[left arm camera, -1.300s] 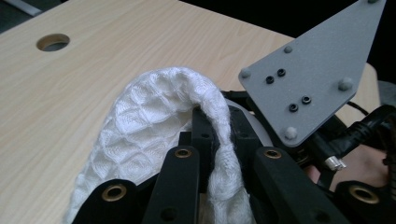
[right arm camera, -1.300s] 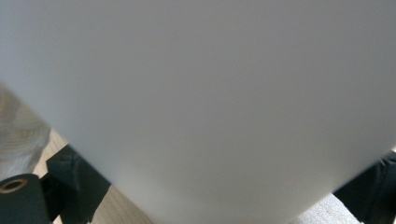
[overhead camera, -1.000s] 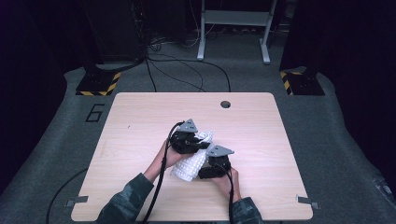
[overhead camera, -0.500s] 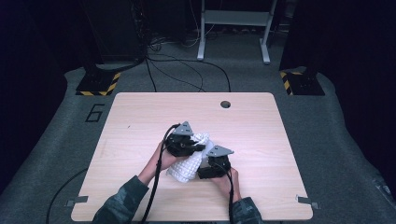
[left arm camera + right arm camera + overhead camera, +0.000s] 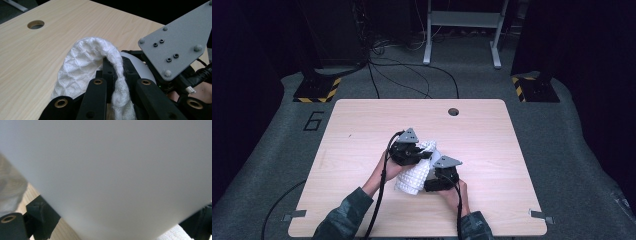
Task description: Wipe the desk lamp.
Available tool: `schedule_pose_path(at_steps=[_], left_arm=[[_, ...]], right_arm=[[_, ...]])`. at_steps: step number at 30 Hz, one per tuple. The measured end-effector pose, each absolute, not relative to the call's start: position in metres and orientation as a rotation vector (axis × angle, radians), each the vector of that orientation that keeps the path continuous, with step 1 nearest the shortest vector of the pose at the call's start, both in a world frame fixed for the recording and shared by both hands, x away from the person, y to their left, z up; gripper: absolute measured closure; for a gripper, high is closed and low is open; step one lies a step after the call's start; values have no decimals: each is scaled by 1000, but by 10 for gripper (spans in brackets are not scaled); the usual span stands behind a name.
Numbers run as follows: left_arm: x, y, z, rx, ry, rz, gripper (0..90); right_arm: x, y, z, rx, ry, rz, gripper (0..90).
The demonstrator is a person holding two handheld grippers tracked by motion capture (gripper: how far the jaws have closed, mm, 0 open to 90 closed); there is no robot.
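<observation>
Right gripper view: blurred white object [image 5: 112,175] between tool [image 5: 107,220] jaws.

- A light wooden table [image 5: 362,125] with rounded corners stands in the middle of the scene, on grey carpet [image 5: 572,150].
- A round cable hole [image 5: 453,111] is cut through the tabletop near its far edge, a little right of centre (it also shows as an oval in the left gripper view).
- A painted figure six [image 5: 313,120] marks the carpet just left of the table's far left corner.
- Two black bases with yellow-and-black hazard stripes sit on the floor beyond the table: one far left [image 5: 317,89], one far right [image 5: 534,89].
- A pale metal frame [image 5: 462,30] stands at the far side, between them.
- Black cables [image 5: 412,75] snake across the floor in front of that frame.
- Small metal brackets [image 5: 539,216] show at the table's near corners.
</observation>
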State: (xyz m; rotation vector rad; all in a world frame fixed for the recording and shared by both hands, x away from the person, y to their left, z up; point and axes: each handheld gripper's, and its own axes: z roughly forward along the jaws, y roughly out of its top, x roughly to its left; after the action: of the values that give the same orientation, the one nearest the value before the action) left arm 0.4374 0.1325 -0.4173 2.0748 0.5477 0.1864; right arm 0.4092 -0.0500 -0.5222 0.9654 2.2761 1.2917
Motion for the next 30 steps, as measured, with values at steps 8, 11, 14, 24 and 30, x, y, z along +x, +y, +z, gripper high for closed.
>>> schedule_pose_path(at_steps=[8,11,14,24,30], left_arm=[[432,149,-419,2051,561,222,832],[429,154,-420,2036,571,237,830],[426,159,-421,2024,583,229,828],[422,172,-423,2021,582,234,822],[417,177,-435,2083,568,242,806]], right_arm=[[409,-50,-522,966,2276,1292,68],[409,-50,-522,968,2276,1293,69],[409,-50,-522,962,2280,1292,68],[409,-50,-522,960,2284,1290,68],[410,-50,-522,958,2283,1293,68]])
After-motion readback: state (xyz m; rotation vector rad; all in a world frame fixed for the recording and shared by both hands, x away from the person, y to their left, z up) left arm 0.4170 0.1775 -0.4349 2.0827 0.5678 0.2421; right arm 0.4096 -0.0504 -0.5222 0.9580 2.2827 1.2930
